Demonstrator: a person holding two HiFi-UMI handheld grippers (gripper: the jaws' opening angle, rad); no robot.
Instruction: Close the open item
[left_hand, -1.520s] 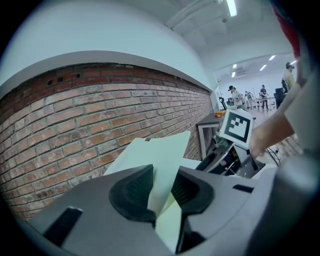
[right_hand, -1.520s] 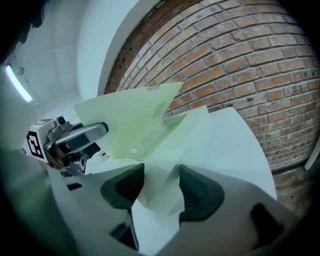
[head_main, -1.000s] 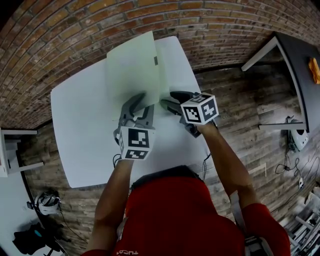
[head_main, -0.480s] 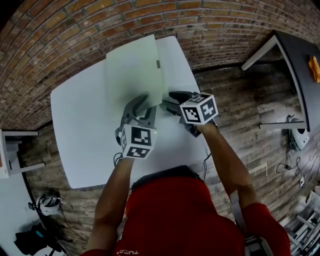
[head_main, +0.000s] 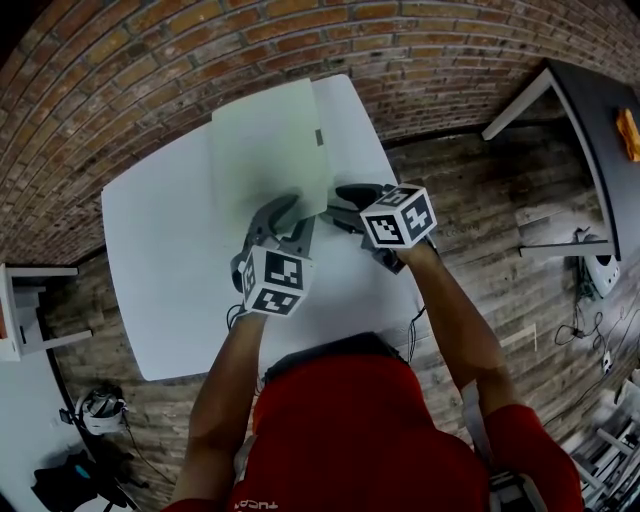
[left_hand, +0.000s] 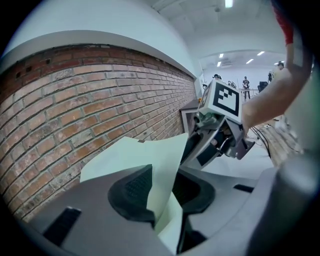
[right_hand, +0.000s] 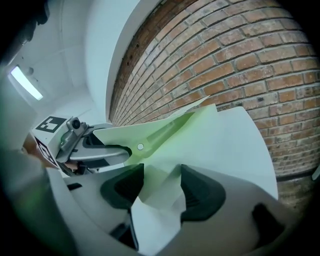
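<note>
A pale green folder (head_main: 265, 150) lies on the white table (head_main: 160, 260), its top cover lowered almost flat. My left gripper (head_main: 297, 208) is at the cover's near edge. In the left gripper view the cover (left_hand: 145, 155) runs as a thin sheet between the pads of that gripper (left_hand: 164, 192), which stand apart, so the gripper is open. My right gripper (head_main: 335, 200) is at the folder's near right corner. In the right gripper view a bent corner of the folder (right_hand: 220, 145) fills the gap of the right gripper (right_hand: 162, 187); whether its pads press on it I cannot tell.
A brick wall (head_main: 150, 60) runs behind the table's far edge. A dark table (head_main: 600, 120) stands off to the right on the wooden floor. The near and left parts of the white table are bare.
The folder's cover has come down from a raised tilt to nearly flat, and my left gripper has sunk with it. My right gripper has stayed where it was.
</note>
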